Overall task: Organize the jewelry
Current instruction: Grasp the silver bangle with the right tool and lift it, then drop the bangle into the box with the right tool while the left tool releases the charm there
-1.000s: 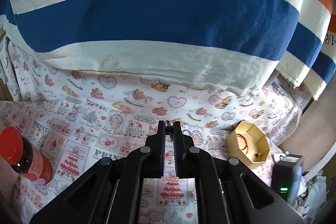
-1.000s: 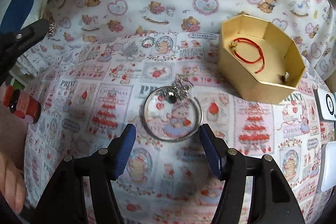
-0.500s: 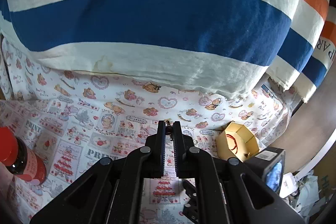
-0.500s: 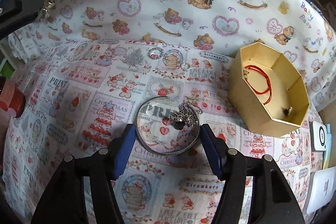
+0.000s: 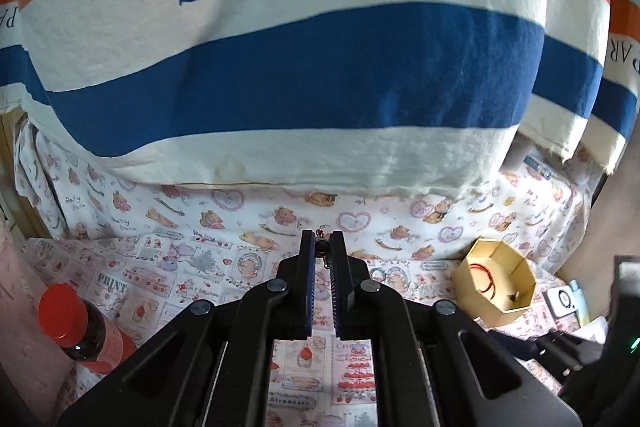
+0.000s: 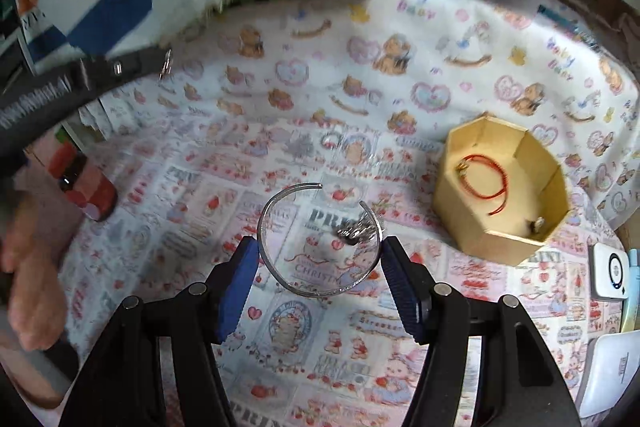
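My left gripper (image 5: 321, 247) is shut on a small earring (image 5: 321, 248) with a dark bead, held in the air above the printed cloth; it also shows in the right wrist view (image 6: 165, 61). My right gripper (image 6: 316, 263) holds a silver open bangle (image 6: 318, 239) with a charm cluster between its blue pads (image 6: 236, 283), lifted above the cloth. A yellow octagonal box (image 6: 500, 223) to the right holds a red cord bracelet (image 6: 486, 181) and a small earring (image 6: 538, 223). The box also shows in the left wrist view (image 5: 496, 281).
A small ring (image 6: 334, 139) lies on the cloth (image 6: 280, 339) behind the bangle. A red-capped bottle (image 5: 80, 327) stands at the left. Striped PARIS cushions (image 5: 300, 67) rise at the back. White devices (image 6: 610, 273) lie at the right edge.
My right gripper has lifted the bangle off the cloth and tilted upward. My left gripper has pulled back and up with the earring still pinched.
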Demonstrator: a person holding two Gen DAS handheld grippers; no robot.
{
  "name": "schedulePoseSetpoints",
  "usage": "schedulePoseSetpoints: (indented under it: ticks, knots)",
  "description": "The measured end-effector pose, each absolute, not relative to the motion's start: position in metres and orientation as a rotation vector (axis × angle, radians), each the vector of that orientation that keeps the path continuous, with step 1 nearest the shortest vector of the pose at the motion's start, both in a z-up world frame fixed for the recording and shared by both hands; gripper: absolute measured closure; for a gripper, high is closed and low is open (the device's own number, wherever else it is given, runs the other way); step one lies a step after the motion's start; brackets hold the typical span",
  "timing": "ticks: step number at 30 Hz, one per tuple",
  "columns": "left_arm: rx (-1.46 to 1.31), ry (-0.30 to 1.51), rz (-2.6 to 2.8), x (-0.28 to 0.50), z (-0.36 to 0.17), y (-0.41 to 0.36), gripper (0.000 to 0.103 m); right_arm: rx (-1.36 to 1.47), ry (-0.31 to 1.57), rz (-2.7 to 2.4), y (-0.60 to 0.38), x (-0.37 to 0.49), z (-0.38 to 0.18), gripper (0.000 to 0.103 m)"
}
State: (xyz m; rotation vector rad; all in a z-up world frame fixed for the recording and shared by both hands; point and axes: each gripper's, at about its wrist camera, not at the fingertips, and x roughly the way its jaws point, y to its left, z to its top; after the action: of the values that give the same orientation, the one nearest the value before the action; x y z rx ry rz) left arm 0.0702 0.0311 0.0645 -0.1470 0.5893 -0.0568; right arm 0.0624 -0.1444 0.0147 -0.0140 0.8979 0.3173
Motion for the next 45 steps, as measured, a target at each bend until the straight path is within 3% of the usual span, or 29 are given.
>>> schedulePoseSetpoints:
  ticks: [13, 25, 32, 38, 40, 42, 45]
  knots:
    - [-0.054, 0.517, -0.158, 0.055, 0.072, -0.012, 0.097, 0.179, 0.691, 0.306, -0.236, 0.075, 0.069, 0.038]
    - [-0.136, 0.702, -0.438, 0.104, 0.061, -0.097, 0.097, 0.495, 0.734, 0.402, -0.315, 0.103, 0.031, 0.038]
    - [-0.168, 0.807, -0.439, 0.124, 0.025, -0.126, 0.097, 0.587, 0.758, 0.373, -0.34, 0.112, 0.013, 0.037]
    - [-0.19, 0.74, -0.457, 0.124, 0.013, -0.13, 0.097, 0.597, 0.765, 0.356, -0.345, 0.116, 0.009, 0.036]
    - [-0.203, 0.729, -0.485, 0.123, 0.013, -0.131, 0.094, 0.606, 0.763, 0.37, -0.346, 0.118, 0.007, 0.036]
    - [-0.16, 0.719, -0.475, 0.122, 0.015, -0.137, 0.081, 0.601, 0.787, 0.392, -0.344, 0.121, 0.003, 0.035]
    - [-0.067, 0.695, -0.383, 0.116, 0.021, -0.133, 0.075, 0.626, 0.784, 0.387, -0.346, 0.121, 0.0, 0.035]
